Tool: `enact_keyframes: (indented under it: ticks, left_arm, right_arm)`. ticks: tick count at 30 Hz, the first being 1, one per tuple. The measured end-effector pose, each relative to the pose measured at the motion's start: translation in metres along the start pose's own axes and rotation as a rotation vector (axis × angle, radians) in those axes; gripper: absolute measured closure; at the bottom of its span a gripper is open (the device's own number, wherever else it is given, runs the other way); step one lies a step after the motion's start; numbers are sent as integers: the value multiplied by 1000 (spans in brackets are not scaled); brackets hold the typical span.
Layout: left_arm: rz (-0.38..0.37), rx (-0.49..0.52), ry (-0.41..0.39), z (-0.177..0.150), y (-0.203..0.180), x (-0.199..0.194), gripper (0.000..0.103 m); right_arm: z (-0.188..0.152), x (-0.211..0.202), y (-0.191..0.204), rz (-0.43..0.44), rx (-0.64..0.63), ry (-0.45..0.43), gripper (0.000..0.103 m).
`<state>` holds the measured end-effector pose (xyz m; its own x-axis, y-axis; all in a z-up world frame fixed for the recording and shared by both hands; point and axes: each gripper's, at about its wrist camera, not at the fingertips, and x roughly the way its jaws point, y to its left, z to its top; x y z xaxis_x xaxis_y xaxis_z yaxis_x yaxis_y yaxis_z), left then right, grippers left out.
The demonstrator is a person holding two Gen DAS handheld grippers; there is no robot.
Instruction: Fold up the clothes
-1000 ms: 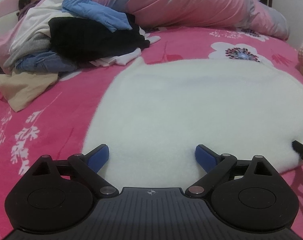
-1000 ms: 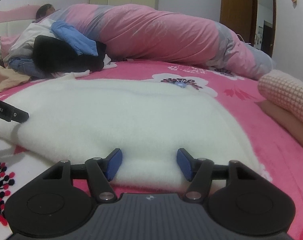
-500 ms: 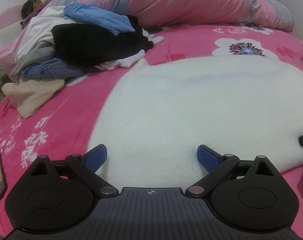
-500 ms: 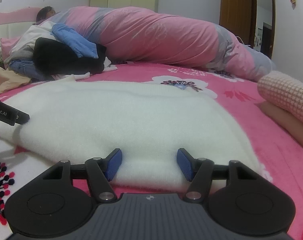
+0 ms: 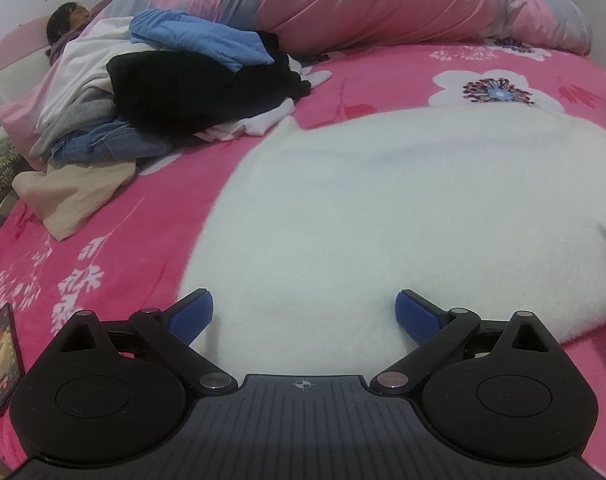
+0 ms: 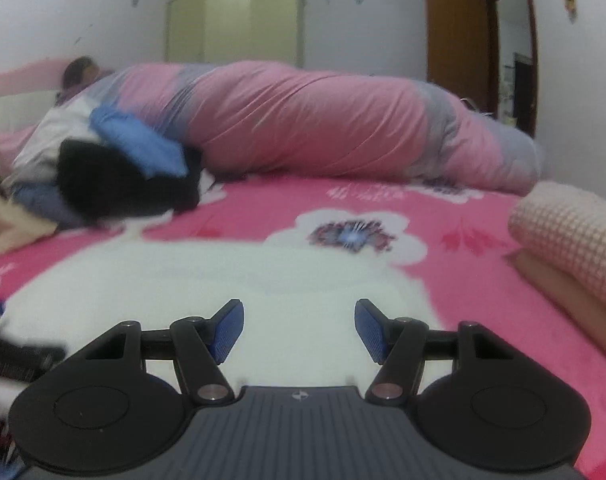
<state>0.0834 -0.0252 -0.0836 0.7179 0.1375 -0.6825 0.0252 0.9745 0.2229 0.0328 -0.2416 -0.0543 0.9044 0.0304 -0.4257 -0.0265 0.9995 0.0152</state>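
Note:
A fluffy white garment [image 5: 403, 208] lies spread flat on the pink flowered bedsheet [image 5: 103, 216]. My left gripper [image 5: 305, 316] hovers over its near left edge, open, nothing between the blue pads. In the right wrist view the same white garment [image 6: 207, 276] fills the foreground, and my right gripper [image 6: 299, 330] stands open above its near edge, clear of the fabric. The tip of the left gripper [image 6: 19, 358] shows as a dark blur at the lower left of that view.
A pile of unfolded clothes [image 5: 175, 92], black, blue, white, denim and beige, lies at the back left. A rolled pink duvet [image 5: 383, 4] runs along the far side. A folded waffle-knit piece [image 6: 571, 232] sits at the right. A phone [image 5: 1, 356] lies at the left edge.
The right gripper has risen off the white garment's edge, so its view now looks higher across the bed. The left gripper has tilted slightly; the phone has come into its view.

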Motion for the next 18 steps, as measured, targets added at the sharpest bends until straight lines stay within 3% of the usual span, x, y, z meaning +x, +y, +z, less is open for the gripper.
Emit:
enact_keyframes:
  ticks: [3, 5, 7, 12, 18]
  left_arm:
    - [-1, 0, -1, 0, 0, 0, 3]
    - [-9, -2, 4, 1, 2, 0, 3]
    - [-19, -7, 5, 4, 6, -4, 4]
    - [-71, -51, -84, 20, 13, -22, 4]
    - [-117, -57, -101, 48, -4, 4, 4]
  right_arm:
    - [-6, 30, -8, -33, 26, 35, 37]
    - [-33, 64, -15, -43, 17, 133, 32]
    - [-35, 62, -15, -40, 17, 110, 32]
    - [-37, 60, -12, -50, -1, 104, 31]
    - [-37, 61, -10, -53, -5, 101, 31]
